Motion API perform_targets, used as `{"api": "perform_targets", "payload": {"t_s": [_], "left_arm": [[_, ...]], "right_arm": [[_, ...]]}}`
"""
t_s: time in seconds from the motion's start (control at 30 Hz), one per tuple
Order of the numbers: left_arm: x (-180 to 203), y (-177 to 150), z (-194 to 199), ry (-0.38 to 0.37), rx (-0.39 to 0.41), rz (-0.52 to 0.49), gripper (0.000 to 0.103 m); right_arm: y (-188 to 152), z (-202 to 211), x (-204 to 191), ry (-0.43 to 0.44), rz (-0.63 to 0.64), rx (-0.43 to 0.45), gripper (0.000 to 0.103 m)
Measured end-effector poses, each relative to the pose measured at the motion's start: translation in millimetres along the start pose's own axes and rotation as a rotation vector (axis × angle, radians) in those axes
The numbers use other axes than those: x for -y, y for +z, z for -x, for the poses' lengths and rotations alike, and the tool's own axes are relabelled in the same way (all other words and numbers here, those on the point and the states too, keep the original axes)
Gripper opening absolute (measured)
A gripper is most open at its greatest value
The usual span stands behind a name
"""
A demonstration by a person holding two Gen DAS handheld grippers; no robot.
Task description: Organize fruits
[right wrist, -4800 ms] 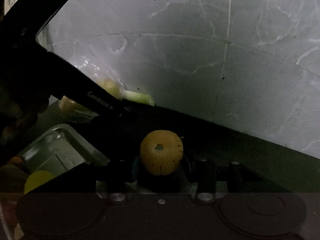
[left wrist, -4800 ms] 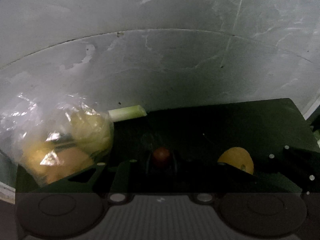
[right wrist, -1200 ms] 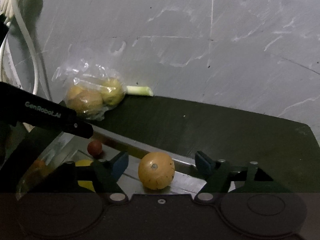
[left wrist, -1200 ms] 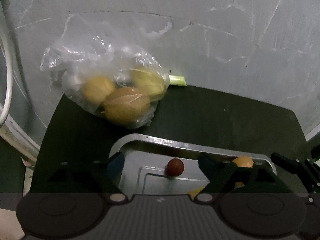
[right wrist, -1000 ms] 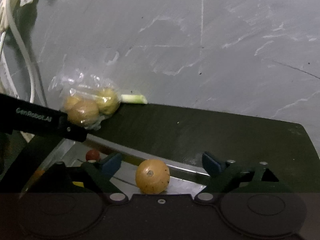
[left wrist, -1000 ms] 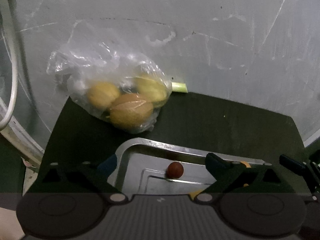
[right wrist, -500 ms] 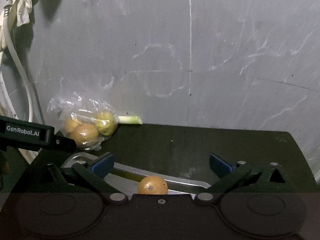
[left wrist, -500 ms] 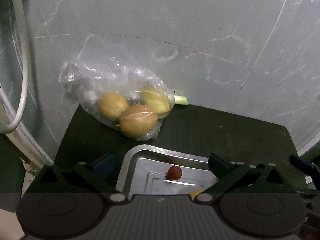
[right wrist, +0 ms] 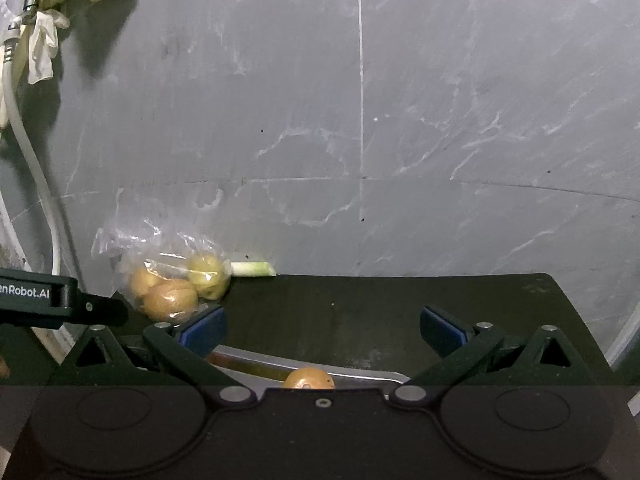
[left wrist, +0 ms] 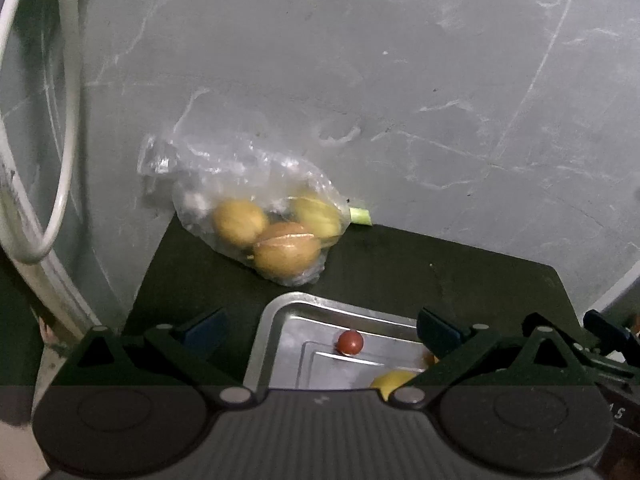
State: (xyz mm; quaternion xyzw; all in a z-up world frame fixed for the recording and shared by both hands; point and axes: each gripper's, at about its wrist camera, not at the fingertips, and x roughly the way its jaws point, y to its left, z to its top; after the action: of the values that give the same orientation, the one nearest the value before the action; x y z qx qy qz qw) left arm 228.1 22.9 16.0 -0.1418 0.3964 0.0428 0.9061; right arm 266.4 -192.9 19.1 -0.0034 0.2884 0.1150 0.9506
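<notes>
A metal tray (left wrist: pixel 276 316) lies on the dark table, holding a small red fruit (left wrist: pixel 350 341), a yellow fruit (left wrist: pixel 390 380) and, in the right wrist view, a round orange fruit (right wrist: pixel 309 378) at the tray rim (right wrist: pixel 360 374). My left gripper (left wrist: pixel 320 326) is open above the tray's near-left part, with nothing between its fingers. My right gripper (right wrist: pixel 322 326) is open too, raised above the orange fruit. A clear plastic bag (left wrist: pixel 240 184) with three yellowish fruits (left wrist: pixel 286 254) leans on the wall behind the tray; the same bag (right wrist: pixel 168 280) shows at left in the right wrist view.
A pale green stalk (right wrist: pixel 254 269) lies by the bag against the grey wall. White hose (left wrist: pixel 60 128) hangs at the left, with rags (right wrist: pixel 44 40) tied higher up. The dark table edge (left wrist: pixel 560 280) drops off at right. The other gripper's body (right wrist: pixel 48 300) reaches in from the left.
Both grippers let go of their fruits into the tray, opened wide, and have since pulled back and up; the tray and fruits now sit lower and smaller in both views.
</notes>
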Motion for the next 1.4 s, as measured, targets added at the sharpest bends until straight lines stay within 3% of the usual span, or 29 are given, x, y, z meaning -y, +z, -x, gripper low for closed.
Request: {"api": "perform_targets", "payload": {"t_s": [0.27, 0.73, 1.13, 1.4], "left_arm": [[-7, -6, 17, -0.001, 0.056, -0.061, 0.102], [-24, -30, 45, 0.003, 0.114, -0.079, 0.102], [-33, -58, 61, -0.008, 0.175, -0.029, 0.102], [-40, -70, 66, -0.014, 0.158, -0.03, 0.102]], "right_arm": [[-13, 19, -12, -0.035, 0.006, 0.015, 0.102], [-34, 46, -27, -0.072, -0.028, 0.075, 0.102], [-47, 66, -32, -0.083, -0.066, 0.093, 0.102], [-54, 77, -38, -0.101, -0.041, 0.095, 0.102]]}}
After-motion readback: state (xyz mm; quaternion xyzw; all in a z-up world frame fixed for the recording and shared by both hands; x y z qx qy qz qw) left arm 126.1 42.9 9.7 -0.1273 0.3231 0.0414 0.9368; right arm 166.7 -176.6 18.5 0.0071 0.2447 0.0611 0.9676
